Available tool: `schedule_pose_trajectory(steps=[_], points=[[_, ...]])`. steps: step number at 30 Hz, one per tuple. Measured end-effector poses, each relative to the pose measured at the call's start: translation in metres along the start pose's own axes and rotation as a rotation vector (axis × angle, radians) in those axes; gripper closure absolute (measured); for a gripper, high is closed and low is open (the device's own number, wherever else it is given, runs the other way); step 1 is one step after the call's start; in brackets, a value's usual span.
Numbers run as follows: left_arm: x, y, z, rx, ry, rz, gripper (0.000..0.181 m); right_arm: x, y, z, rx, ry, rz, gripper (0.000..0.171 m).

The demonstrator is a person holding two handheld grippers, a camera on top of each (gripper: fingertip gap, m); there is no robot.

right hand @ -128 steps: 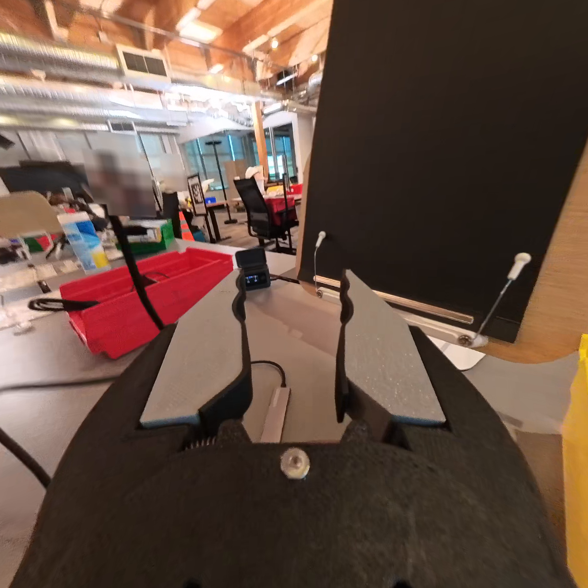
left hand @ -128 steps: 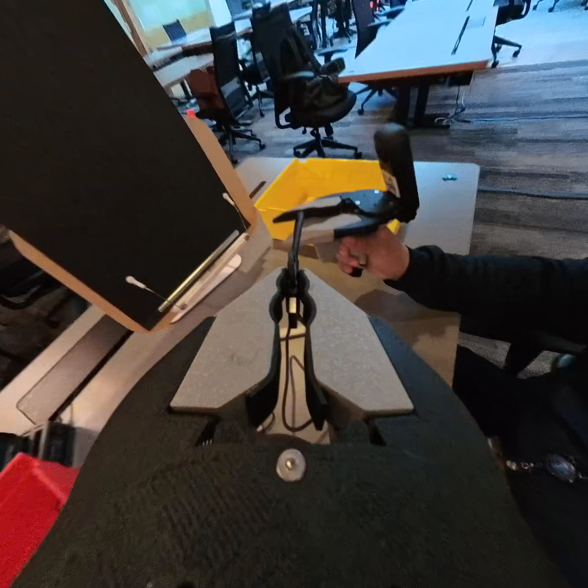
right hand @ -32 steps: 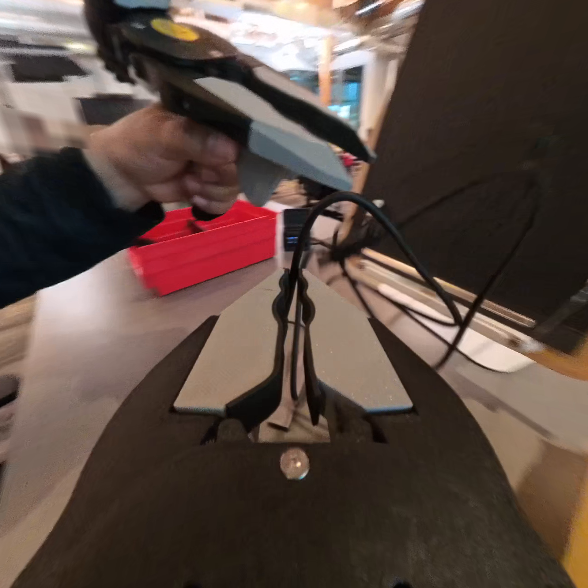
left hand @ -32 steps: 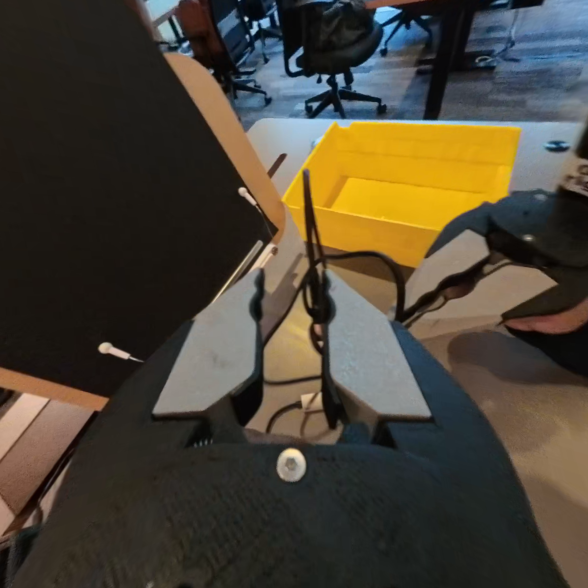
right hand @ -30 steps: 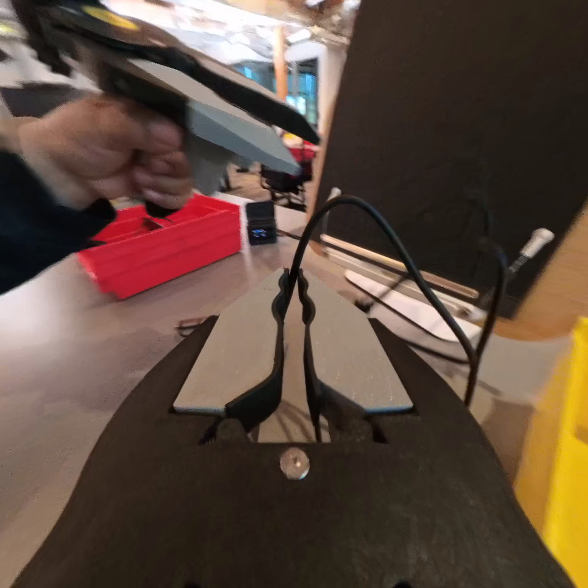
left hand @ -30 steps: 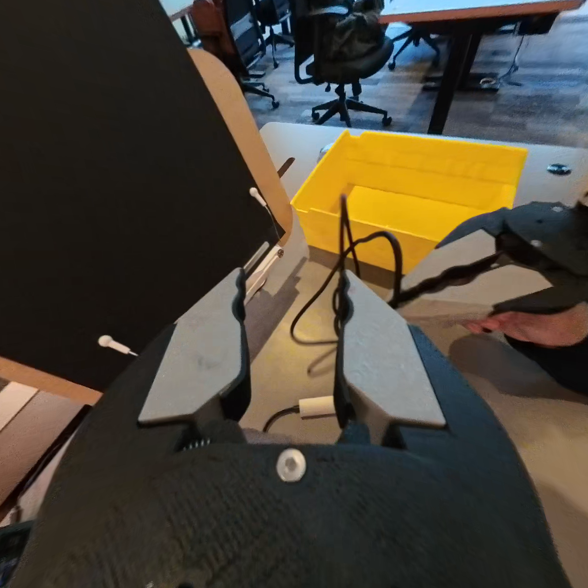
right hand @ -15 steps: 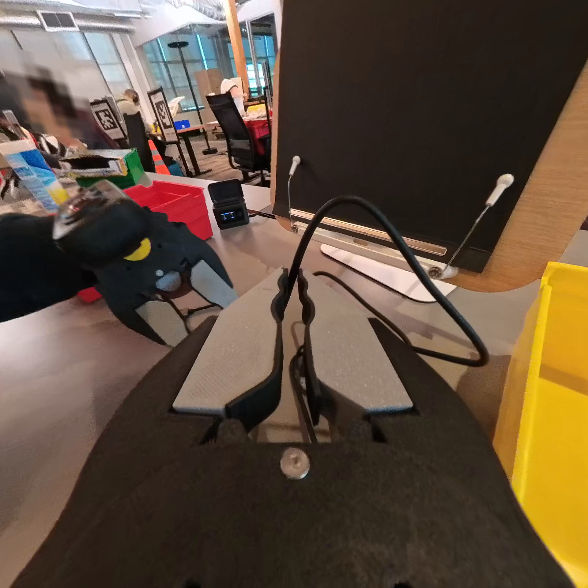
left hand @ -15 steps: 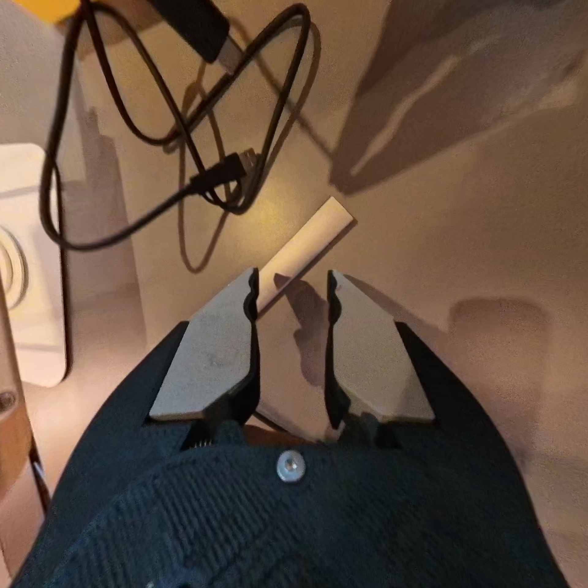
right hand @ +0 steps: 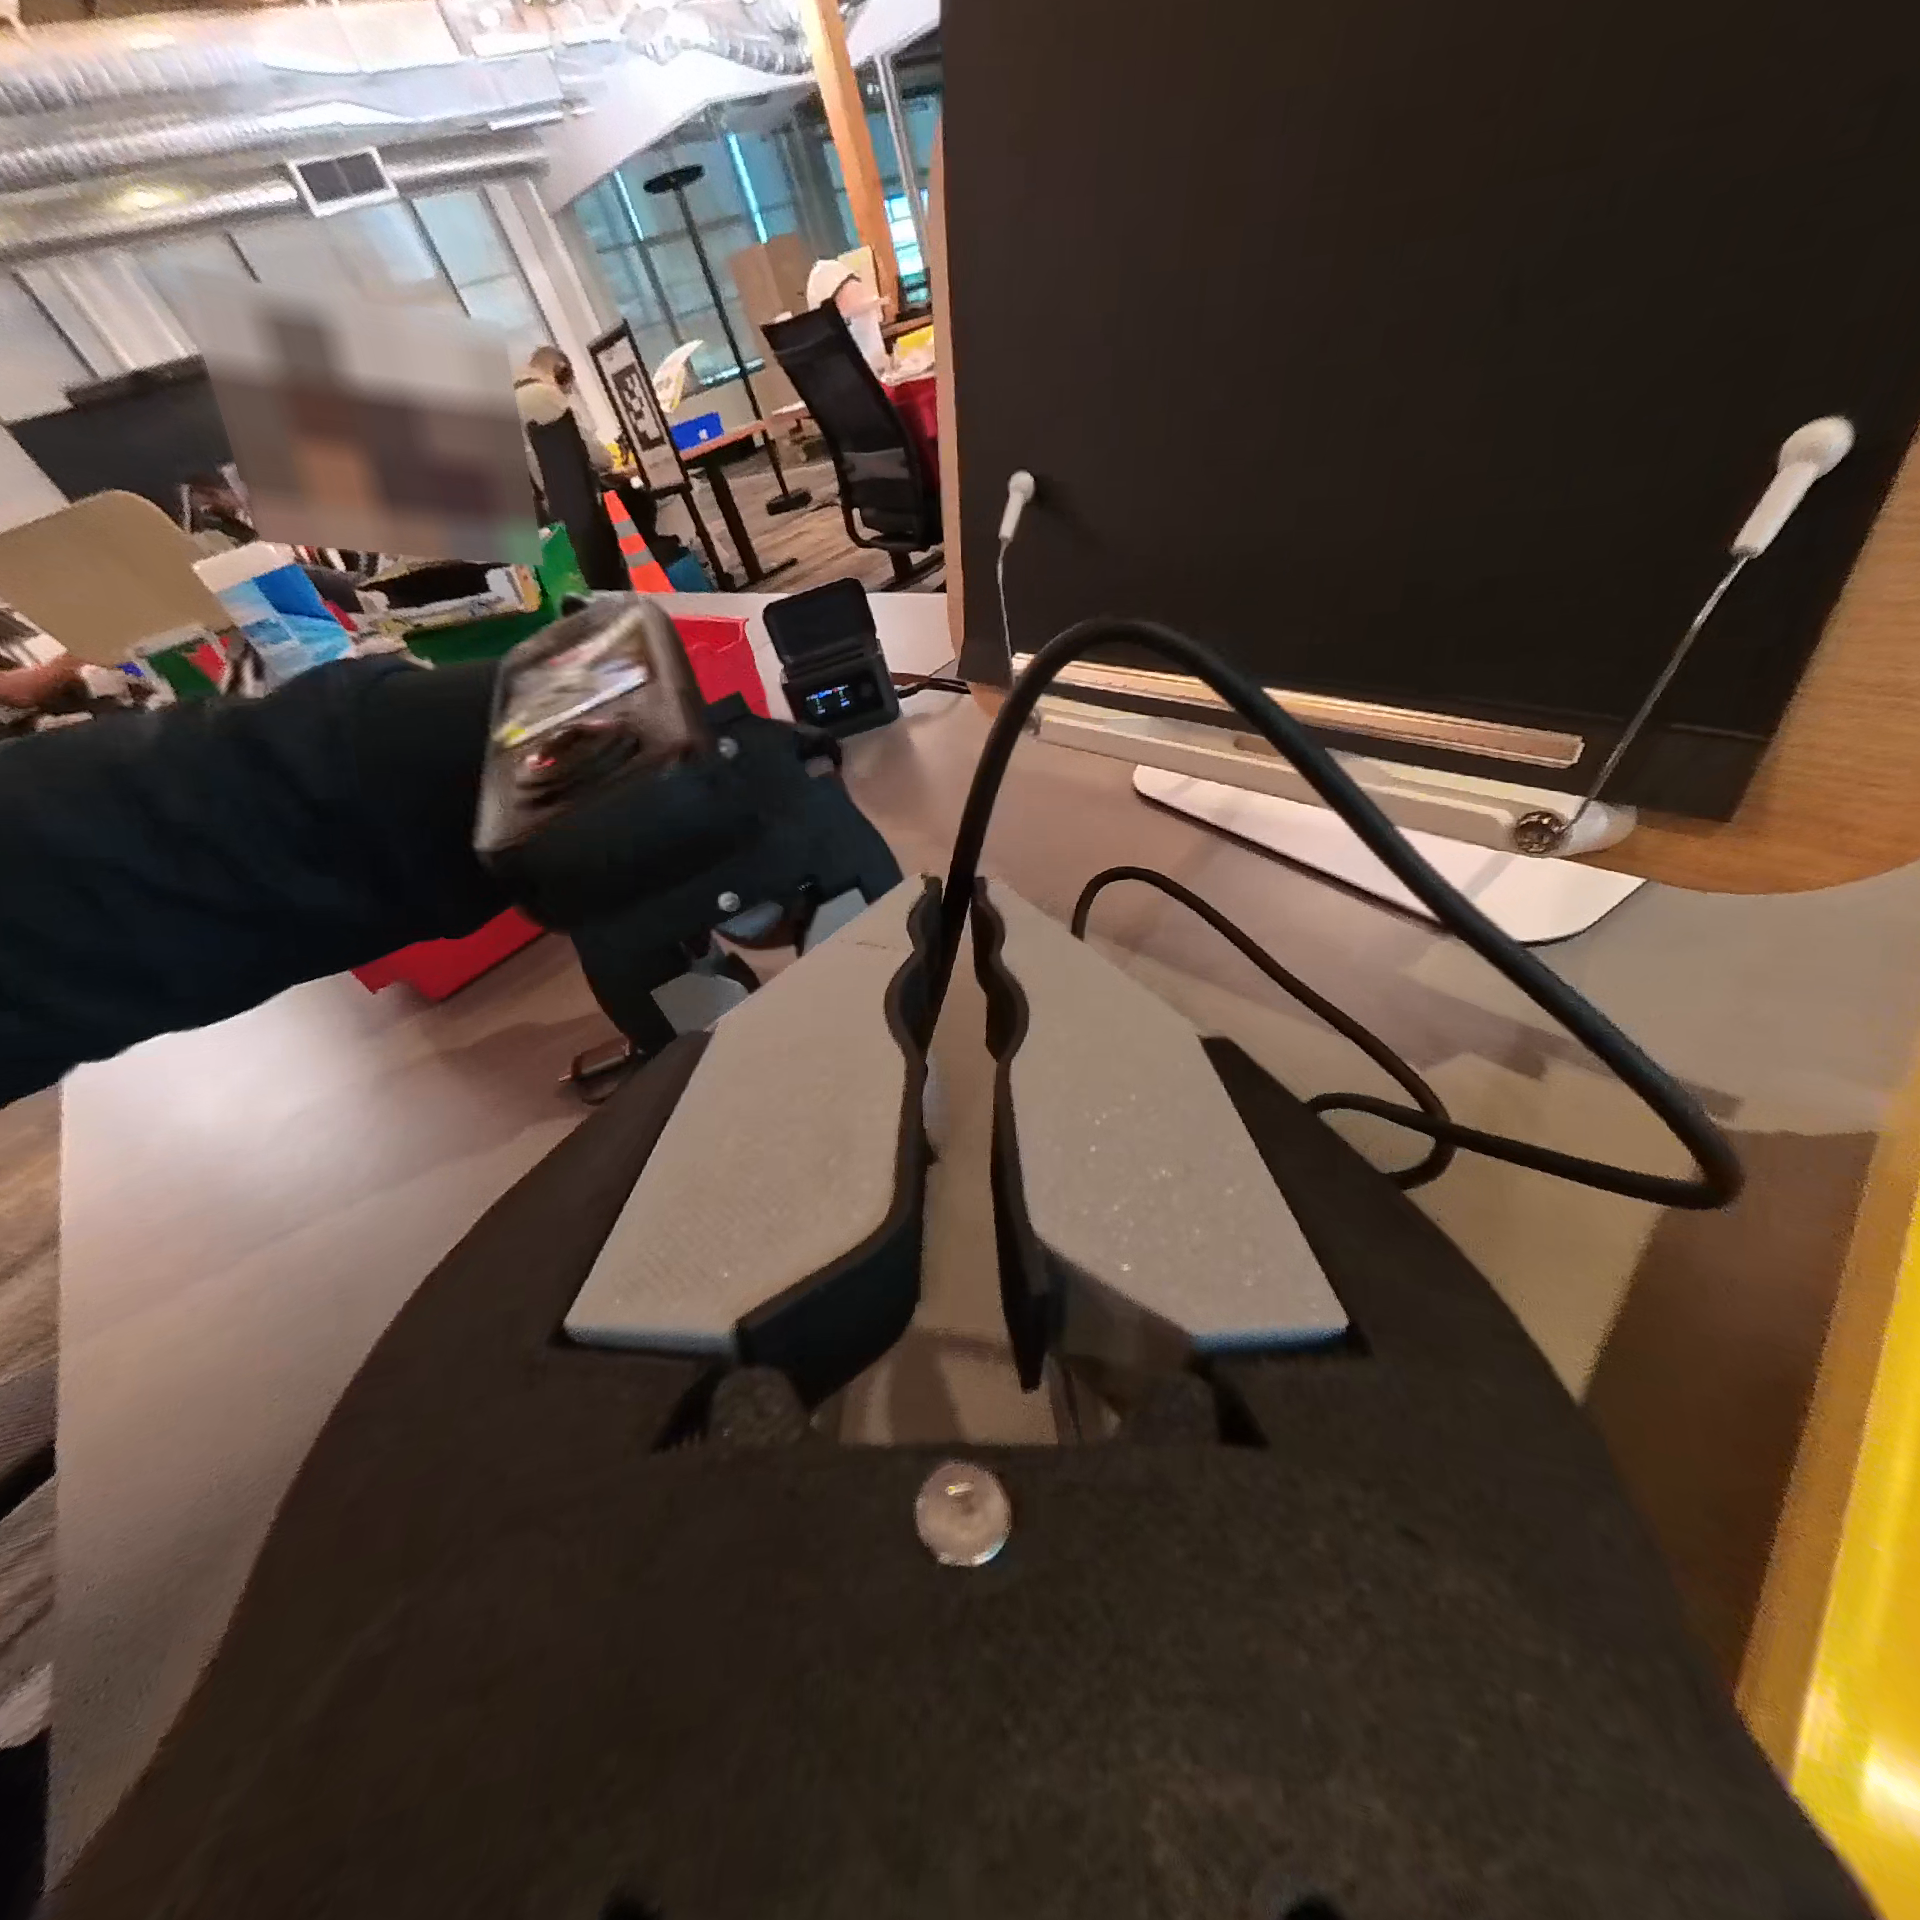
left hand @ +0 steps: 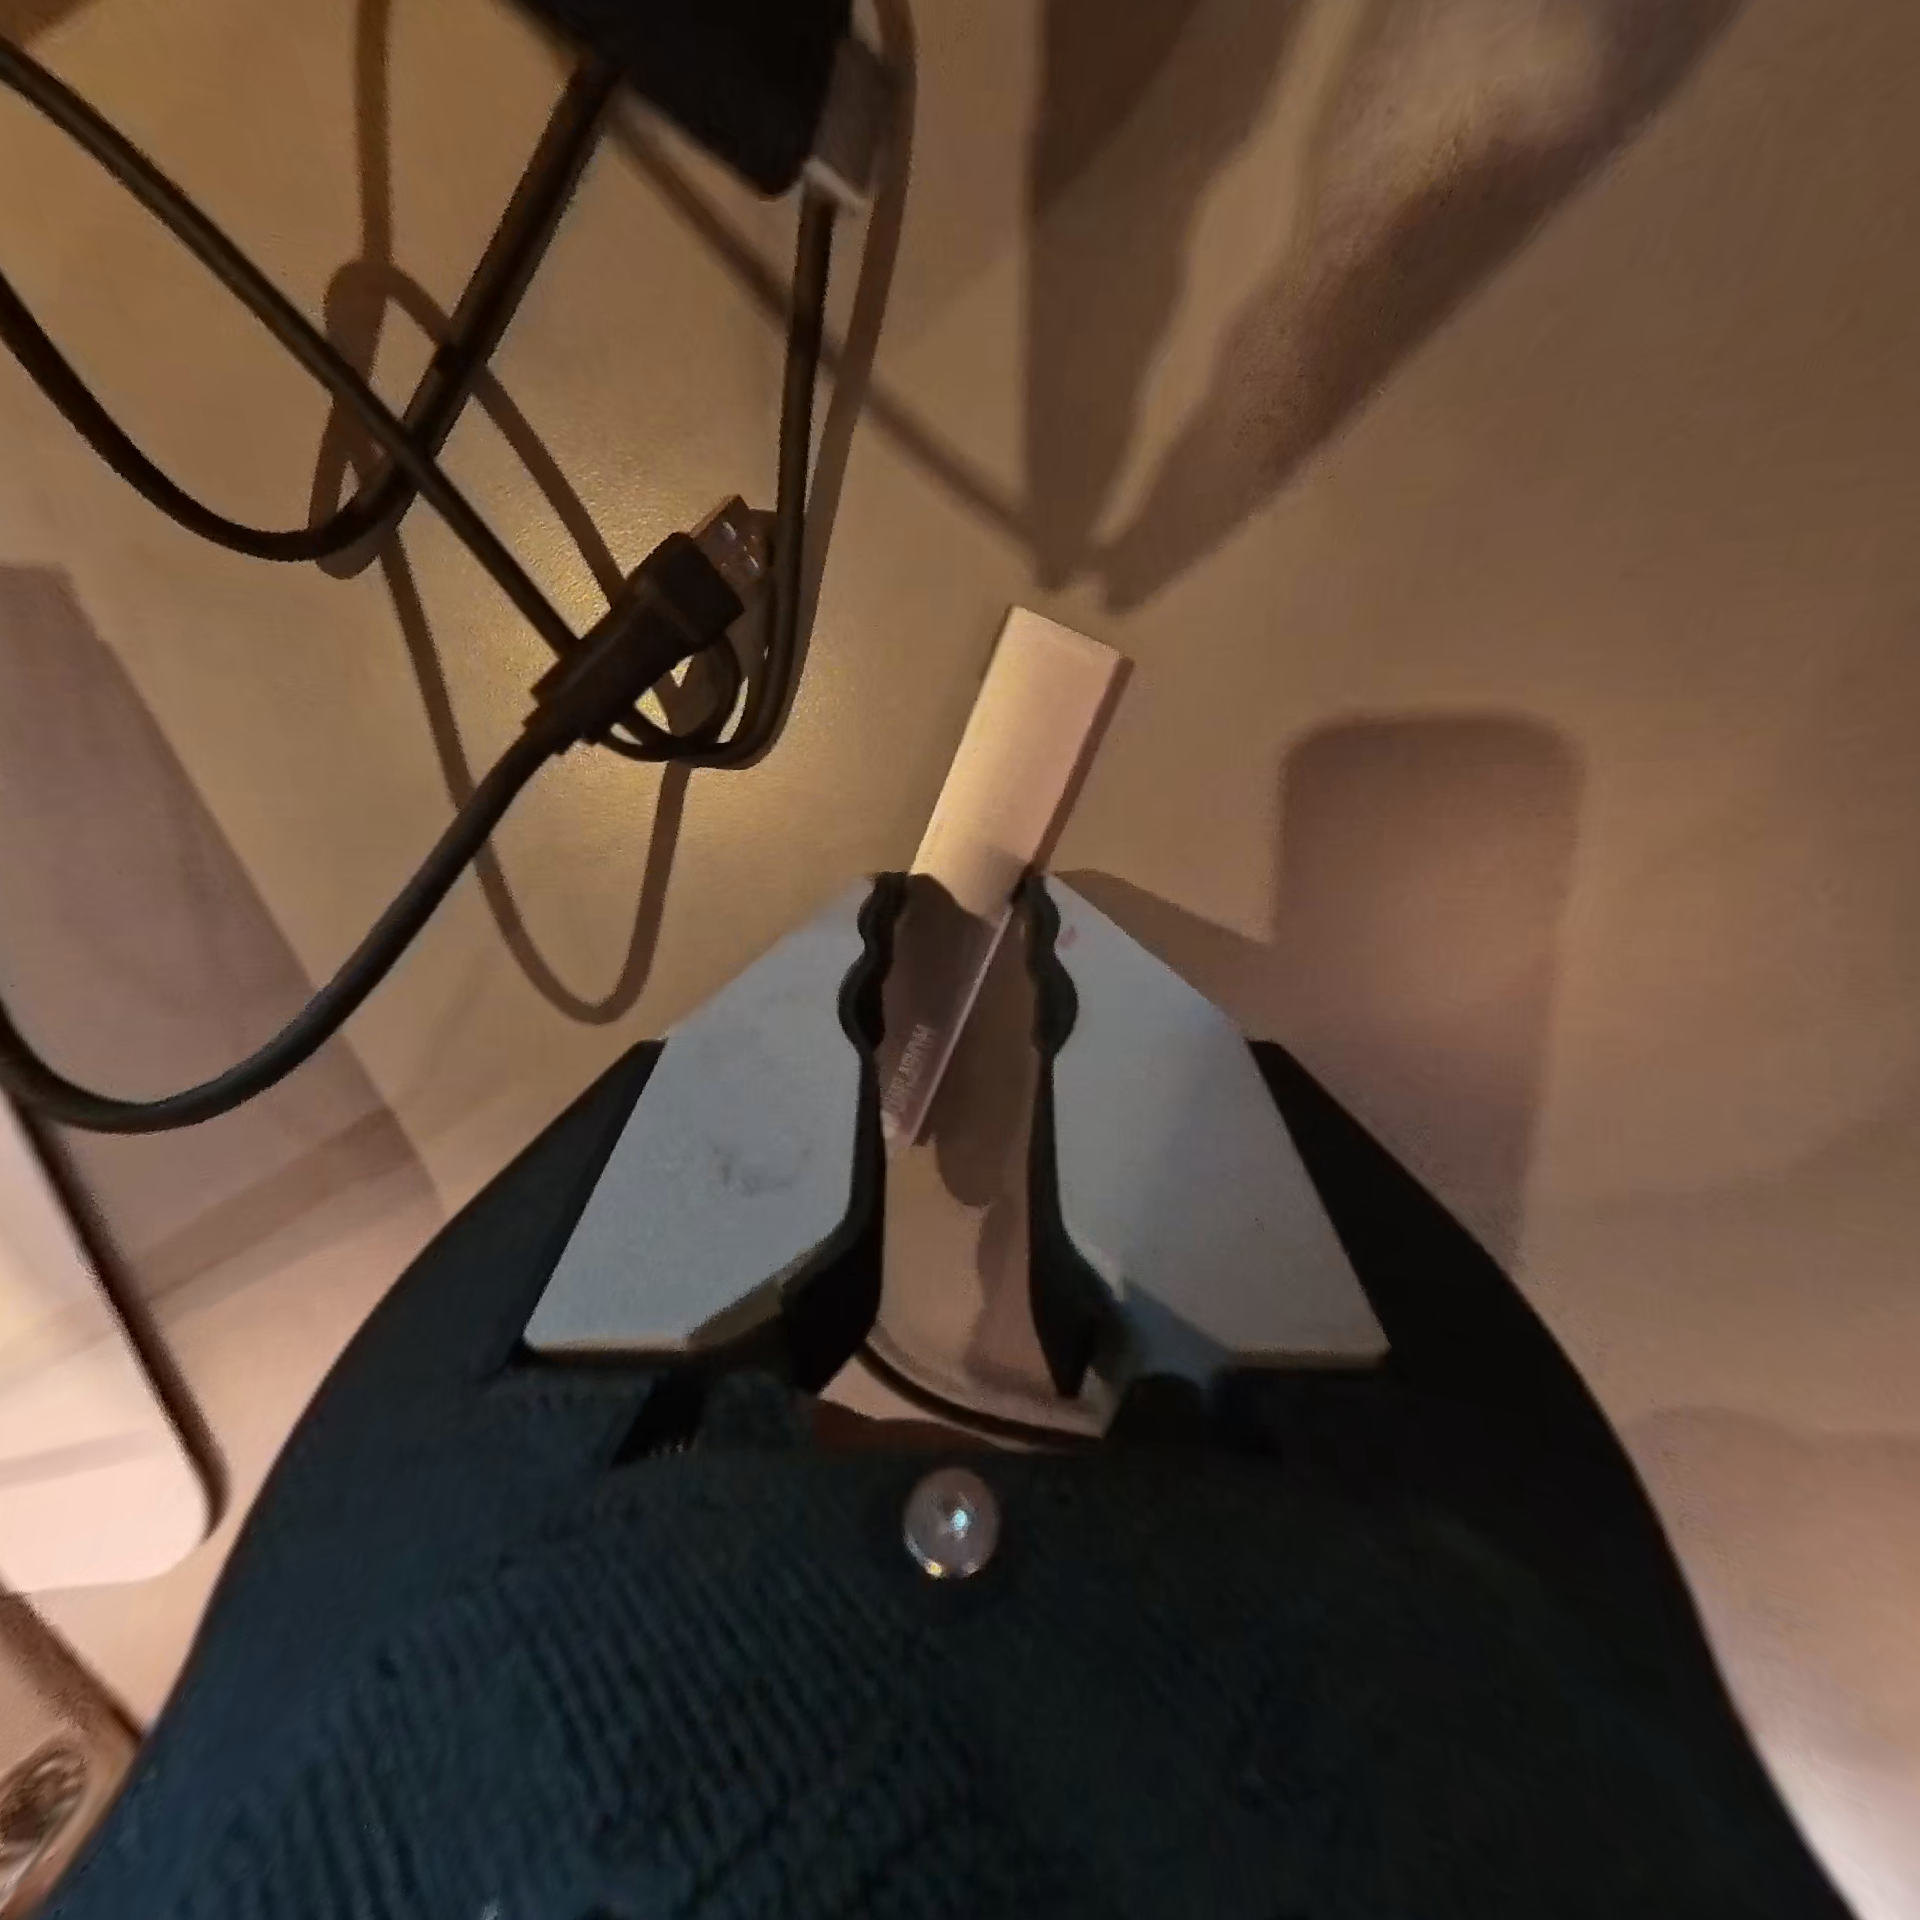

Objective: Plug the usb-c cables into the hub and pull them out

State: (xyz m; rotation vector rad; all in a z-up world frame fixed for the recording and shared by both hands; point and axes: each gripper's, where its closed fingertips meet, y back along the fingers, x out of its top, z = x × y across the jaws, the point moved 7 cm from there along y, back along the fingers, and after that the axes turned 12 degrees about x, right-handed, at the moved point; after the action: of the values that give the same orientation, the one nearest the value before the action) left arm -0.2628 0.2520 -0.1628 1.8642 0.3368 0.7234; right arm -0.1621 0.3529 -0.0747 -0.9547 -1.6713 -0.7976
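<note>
Left gripper [left hand: 954, 902] points down at the bench [left hand: 1455, 520], its fingers straddling the near end of the pale flat hub [left hand: 1023, 753]; contact with its sides cannot be told. A loose black cable plug [left hand: 665, 623] lies just left of the hub. Right gripper [right hand: 958, 909] is pinched on a black cable [right hand: 1351, 831] arching toward the yellow bin [right hand: 1860, 1455].

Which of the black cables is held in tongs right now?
The thicker black cable that arches up from the right tongs, pinched at their tips. The thinner cable lies loose on the table, untouched; the left tongs hold the hub.
</note>
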Motion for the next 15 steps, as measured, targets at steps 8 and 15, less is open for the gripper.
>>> schedule_pose_trajectory(steps=[8, 15], points=[[-0.005, 0.035, 0.022, 0.23, -0.139, -0.019, 0.16, -0.032, -0.021, 0.007, 0.009, -0.082, -0.253, 0.147], [-0.007, 0.115, 0.055, 0.514, -0.119, 0.134, 0.16, -0.022, -0.026, -0.026, 0.174, 0.118, -0.24, 0.136]])
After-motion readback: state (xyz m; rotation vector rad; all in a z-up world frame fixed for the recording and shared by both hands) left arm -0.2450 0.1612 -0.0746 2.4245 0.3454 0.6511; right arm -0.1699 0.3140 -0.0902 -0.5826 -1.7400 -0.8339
